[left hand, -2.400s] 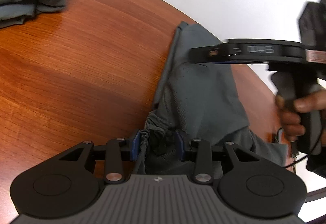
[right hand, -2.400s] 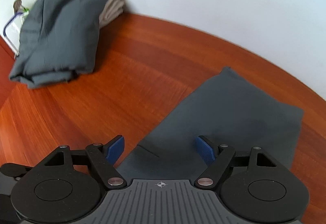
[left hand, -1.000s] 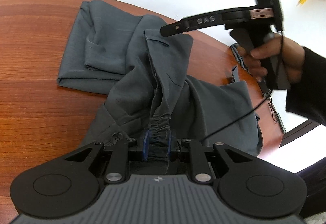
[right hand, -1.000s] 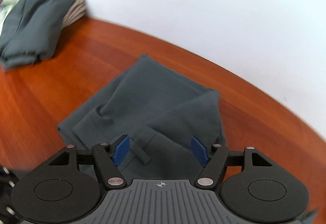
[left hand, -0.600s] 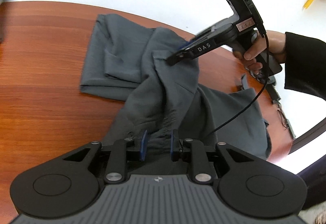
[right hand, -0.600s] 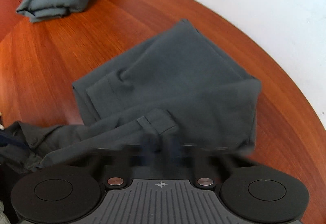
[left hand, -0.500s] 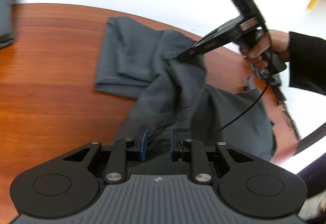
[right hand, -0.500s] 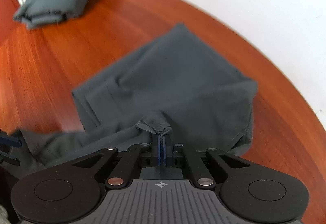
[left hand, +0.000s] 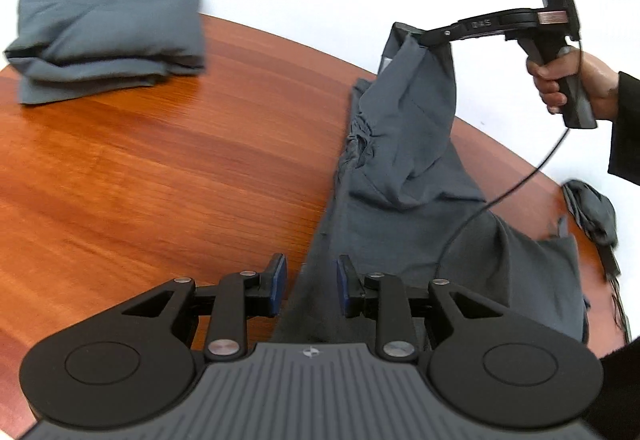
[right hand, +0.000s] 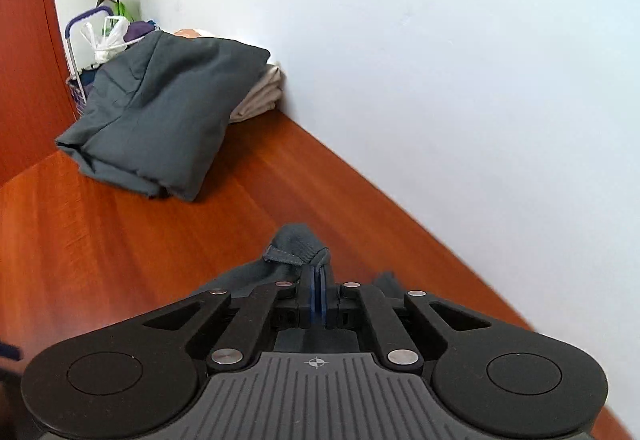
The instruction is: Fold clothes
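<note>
Dark grey trousers [left hand: 400, 200] lie crumpled on the right part of the round wooden table [left hand: 160, 180]. My right gripper [left hand: 420, 36], held by a hand [left hand: 560, 76], is shut on a corner of the trousers and holds it up off the table. In the right wrist view that pinched corner [right hand: 296, 240] bunches just above the closed right gripper [right hand: 318, 280]. My left gripper [left hand: 310, 282] is open low over the near end of the trousers. Cloth runs between its blue pads, and wood shows beside the left pad.
A folded grey pile [left hand: 108, 20] sits at the table's far left against the white wall, resting on beige cloth [right hand: 260, 92]. A small dark bundle [left hand: 592, 212] lies at the right table edge. A cart with bags [right hand: 80, 52] stands behind the pile.
The right gripper closed on the trousers' corner and raised it well above the table. The left gripper's pads have spread a little. The trousers now stretch out lengthwise.
</note>
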Demonstrator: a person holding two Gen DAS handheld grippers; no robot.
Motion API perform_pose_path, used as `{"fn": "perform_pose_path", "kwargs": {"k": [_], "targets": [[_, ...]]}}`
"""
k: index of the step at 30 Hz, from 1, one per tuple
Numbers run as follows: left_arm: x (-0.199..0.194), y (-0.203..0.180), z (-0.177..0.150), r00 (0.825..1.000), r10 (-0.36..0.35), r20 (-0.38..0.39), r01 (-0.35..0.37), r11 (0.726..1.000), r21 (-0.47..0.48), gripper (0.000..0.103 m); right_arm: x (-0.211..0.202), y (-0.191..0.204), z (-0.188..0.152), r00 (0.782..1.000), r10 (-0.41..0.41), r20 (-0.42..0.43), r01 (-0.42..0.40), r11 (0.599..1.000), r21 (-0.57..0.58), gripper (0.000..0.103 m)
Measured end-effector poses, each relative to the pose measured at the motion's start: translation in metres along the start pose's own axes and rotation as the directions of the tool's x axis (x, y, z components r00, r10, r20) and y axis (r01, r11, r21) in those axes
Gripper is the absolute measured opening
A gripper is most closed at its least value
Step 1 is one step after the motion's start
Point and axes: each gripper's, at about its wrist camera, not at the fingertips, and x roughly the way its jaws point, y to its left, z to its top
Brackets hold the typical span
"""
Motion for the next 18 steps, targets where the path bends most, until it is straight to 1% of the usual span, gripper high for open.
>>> {"fn": "perform_pose_path", "kwargs": {"k": [1,2,3,4,5,6,9,12,18], "targets": [[-0.003,0.001,0.0,1.0,0.006,0.002,-0.006,1.0,-0.004,0.032,0.006,0.003,0.003,1.0,-0.005,-0.001,0.005,1.0,-0.016,0.014],[-0.005,0.001,0.0,1.0,0.011,0.003,-0.011,1.0,-0.005,0.032,0.014,0.007,0.006,1.0,-0.021,0.001,0.021,0.999,-0.033,0.03],[-0.007,0.001,0.0,1.0,0.015,0.005,-0.015,1.0,-0.001,0.033,0.019,0.01,0.007,0.999,-0.034,0.009,0.035,0.998,-0.046,0.038],[-0.009,0.0,-0.001,1.0,0.02,0.007,-0.02,1.0,0.005,0.034,0.019,0.013,0.008,0.999,-0.042,0.028,0.044,0.998,-0.054,0.048],[-0.011,-0.001,-0.001,1.0,0.024,0.011,-0.024,1.0,0.011,0.035,0.019,0.014,0.008,0.998,-0.049,0.044,0.051,0.997,-0.054,0.052],[-0.013,-0.002,-0.001,1.0,0.027,0.015,-0.028,1.0,0.012,0.038,0.018,0.012,0.01,0.998,-0.049,0.048,0.051,0.998,-0.045,0.052],[-0.013,0.0,-0.003,0.999,0.03,0.019,-0.03,1.0,0.006,0.041,0.013,0.002,0.006,0.999,-0.04,0.027,0.04,0.999,0.004,0.052],[-0.009,0.0,-0.002,0.999,0.029,0.021,-0.029,1.0,-0.004,0.043,0.006,-0.01,-0.007,0.998,-0.07,0.001,0.07,0.997,0.043,0.057],[0.004,-0.007,0.013,0.999,0.012,0.038,-0.012,1.0,0.0,0.044,-0.01,-0.041,-0.047,0.989,-0.132,-0.068,0.141,0.978,0.156,0.058]]}}
